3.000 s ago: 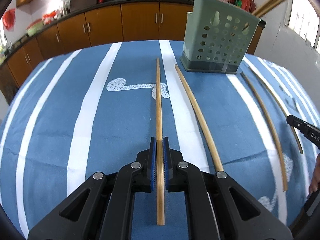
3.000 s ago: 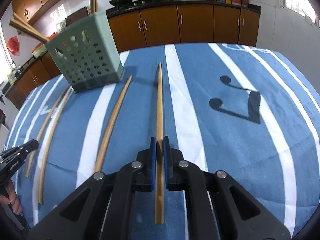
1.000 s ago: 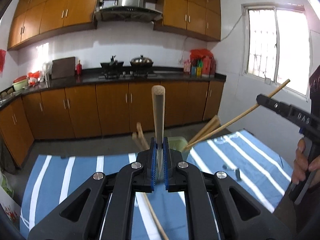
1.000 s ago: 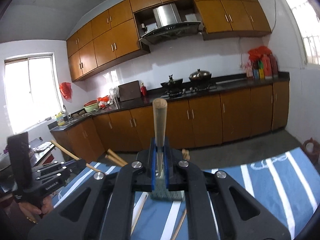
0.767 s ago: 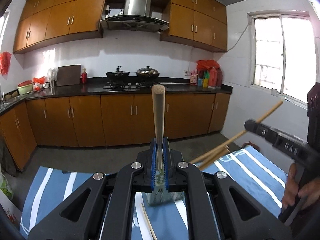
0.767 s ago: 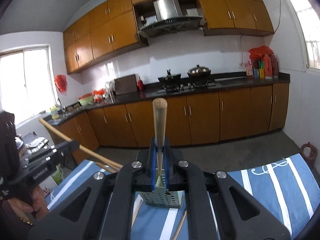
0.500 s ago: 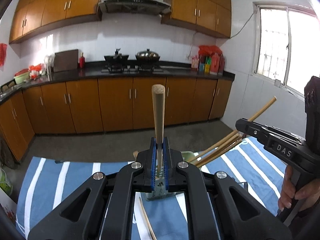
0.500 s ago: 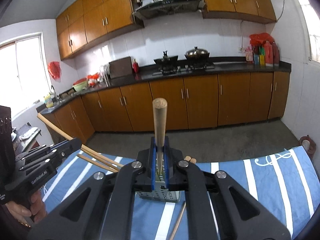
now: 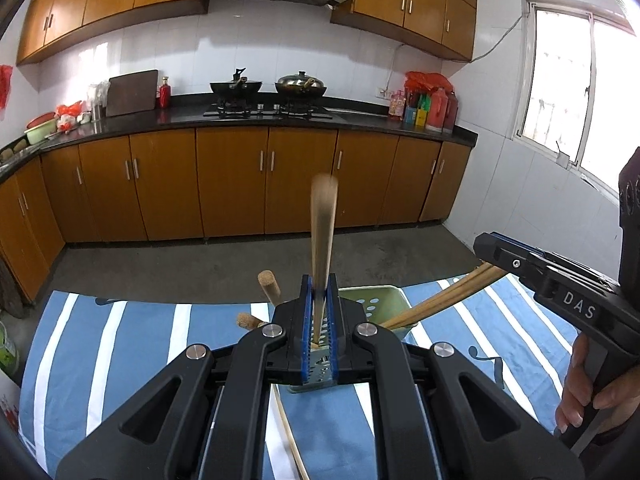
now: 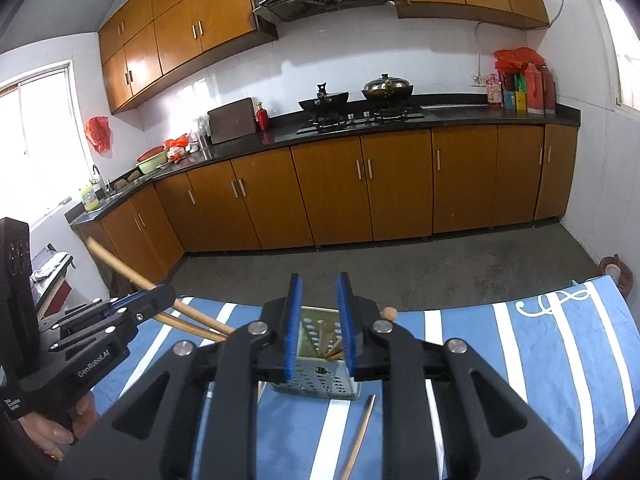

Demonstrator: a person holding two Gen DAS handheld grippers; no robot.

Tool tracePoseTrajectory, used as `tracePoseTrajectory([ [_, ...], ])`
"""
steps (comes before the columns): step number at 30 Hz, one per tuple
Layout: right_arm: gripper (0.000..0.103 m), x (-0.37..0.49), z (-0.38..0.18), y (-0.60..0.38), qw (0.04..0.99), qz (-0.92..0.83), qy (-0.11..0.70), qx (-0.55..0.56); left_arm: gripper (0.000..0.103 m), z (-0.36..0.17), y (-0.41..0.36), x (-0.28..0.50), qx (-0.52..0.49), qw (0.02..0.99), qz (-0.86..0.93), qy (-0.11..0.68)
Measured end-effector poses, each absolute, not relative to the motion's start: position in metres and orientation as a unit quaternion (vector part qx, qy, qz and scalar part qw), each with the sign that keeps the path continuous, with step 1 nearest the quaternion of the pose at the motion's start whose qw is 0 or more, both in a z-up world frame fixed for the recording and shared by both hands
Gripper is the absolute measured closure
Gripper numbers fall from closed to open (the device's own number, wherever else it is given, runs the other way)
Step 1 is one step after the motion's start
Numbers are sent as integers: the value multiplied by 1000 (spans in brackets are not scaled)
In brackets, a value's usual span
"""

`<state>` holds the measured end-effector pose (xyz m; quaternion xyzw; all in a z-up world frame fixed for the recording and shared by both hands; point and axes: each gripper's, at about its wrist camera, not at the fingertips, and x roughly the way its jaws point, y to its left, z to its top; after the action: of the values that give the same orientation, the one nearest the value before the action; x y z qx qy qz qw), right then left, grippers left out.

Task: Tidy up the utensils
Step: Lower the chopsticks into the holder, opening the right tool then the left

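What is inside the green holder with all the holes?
Wooden chopsticks stand inside the green utensil holder, tops leaning out. Its walls and the right hand-held gripper hide their lower ends.

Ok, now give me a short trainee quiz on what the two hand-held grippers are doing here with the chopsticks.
1. True or false: the left hand-held gripper grips a chopstick.
2. Between the pads of the right hand-held gripper is: A a spoon, B nothing, C a fork?
3. What lies loose on the tablecloth near the holder?
Key: 1 true. 2 B; its jaws have just been opening, with nothing between them. 3 a second chopstick.
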<state>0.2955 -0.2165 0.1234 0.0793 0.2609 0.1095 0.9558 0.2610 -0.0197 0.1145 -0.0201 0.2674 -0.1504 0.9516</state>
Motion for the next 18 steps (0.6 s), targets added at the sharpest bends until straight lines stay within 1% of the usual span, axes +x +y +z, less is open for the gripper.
tracePoseTrajectory([
  [2,84,293,124,-217,957,109,258,81,94,118,-19,260,-23,952,-149,266],
  [5,82,284,127,-220,959,107,249,80,86,124,-18,255,-29,954,-146,259],
  [6,80,280,129,-221,961,106,244,78,80,125,-18,255,-30,955,-145,257],
  [7,79,275,131,-222,963,104,239,75,77,127,-17,252,-31,956,-144,253],
  [13,77,231,134,-238,971,89,210,74,77,137,-9,229,-36,962,-136,234],
  [15,74,215,124,-247,971,82,212,79,77,136,-5,216,-33,964,-134,227],
  [18,73,200,97,-252,967,66,234,80,77,120,3,192,-24,965,-125,230],
])
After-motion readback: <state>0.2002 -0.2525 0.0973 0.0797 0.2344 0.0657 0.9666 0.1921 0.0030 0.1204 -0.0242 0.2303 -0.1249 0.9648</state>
